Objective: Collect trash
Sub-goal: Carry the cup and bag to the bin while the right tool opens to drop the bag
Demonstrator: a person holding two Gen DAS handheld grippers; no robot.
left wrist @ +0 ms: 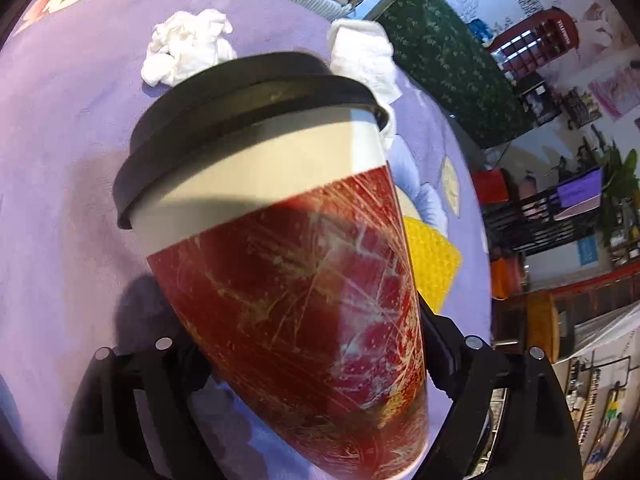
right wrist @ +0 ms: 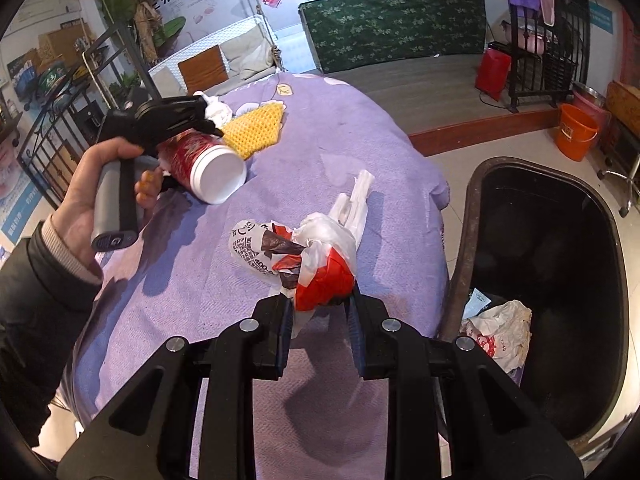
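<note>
Red paper cup (left wrist: 288, 280) between wide left gripper (left wrist: 312, 344) jaws, contact unclear | right gripper (right wrist: 320, 304) pinches plastic bag (right wrist: 316, 264), lower centre | risk: cup slips; bag snags short of bin (right wrist: 560, 280)

Red cup (left wrist: 304, 280), purple flowered cloth (left wrist: 72, 160)

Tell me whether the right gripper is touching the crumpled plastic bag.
Touching. The right wrist view shows the right gripper with both pads pressed on the red part of the crumpled plastic bag.
</note>
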